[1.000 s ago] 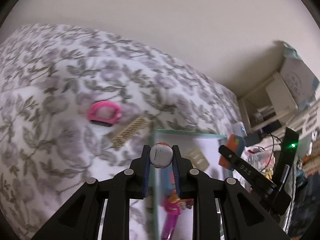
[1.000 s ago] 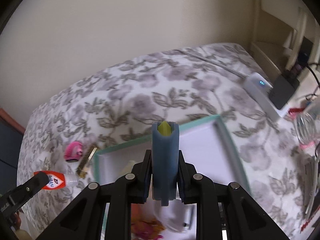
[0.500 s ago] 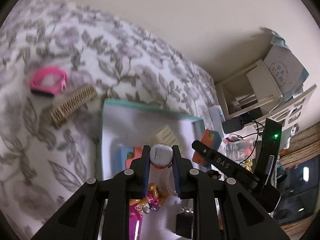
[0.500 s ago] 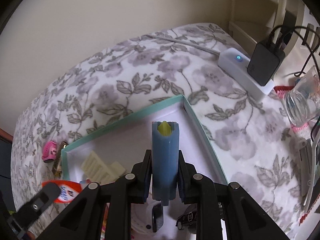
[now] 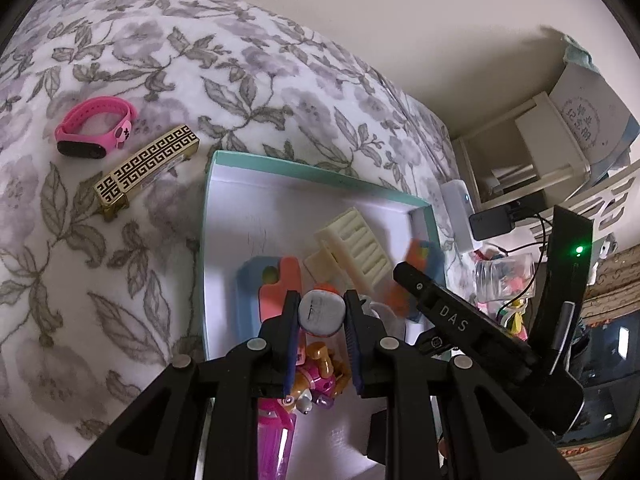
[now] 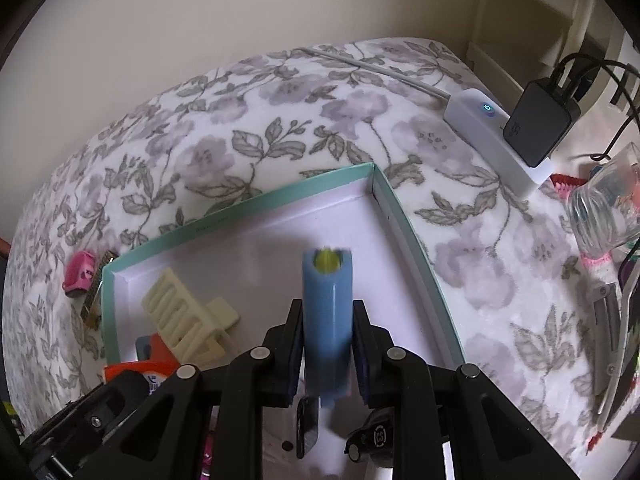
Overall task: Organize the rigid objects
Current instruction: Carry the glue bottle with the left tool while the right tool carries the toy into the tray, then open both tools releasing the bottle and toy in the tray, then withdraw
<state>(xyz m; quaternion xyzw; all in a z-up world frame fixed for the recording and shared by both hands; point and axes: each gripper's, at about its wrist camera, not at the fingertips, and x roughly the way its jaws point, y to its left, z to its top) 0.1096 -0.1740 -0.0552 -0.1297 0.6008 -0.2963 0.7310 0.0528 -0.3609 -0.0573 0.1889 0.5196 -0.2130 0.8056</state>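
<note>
Right now you work over the bed (image 5: 168, 60), its flowered cover spread wide, and on it sits the teal-rimmed box (image 5: 312, 170) with the white floor, which looks to be the place where the loose things are gathered. Inside lie a cream slatted piece (image 5: 356, 244), a blue and orange toy (image 5: 276, 284) and a pink figure (image 5: 316, 376) near the close edge. Your right claw (image 6: 327, 344) is clamped on a blue stick-shaped toy (image 6: 326, 300) with a yellow-green tip, and it hangs above the bare right part of the box floor, pointing steeply down. Your left claw (image 5: 322, 320) is clamped on a small bottle (image 5: 321, 314) with a grey end toward the camera and a red and white label, and it hovers over the crowded near left part of the box. By my reading, you are at the placing step for both items: each is over the box but neither rests on its floor yet. Next you need to bring each one low, choose a free patch so nothing lands on the cream piece or the figure, and only then let the jaws part. Outside the box, on the cover beyond its left wall, a pink wristband (image 5: 94, 132) and a gold patterned bar (image 5: 146, 170) wait just beside one another; they look like your next pickups.
</note>
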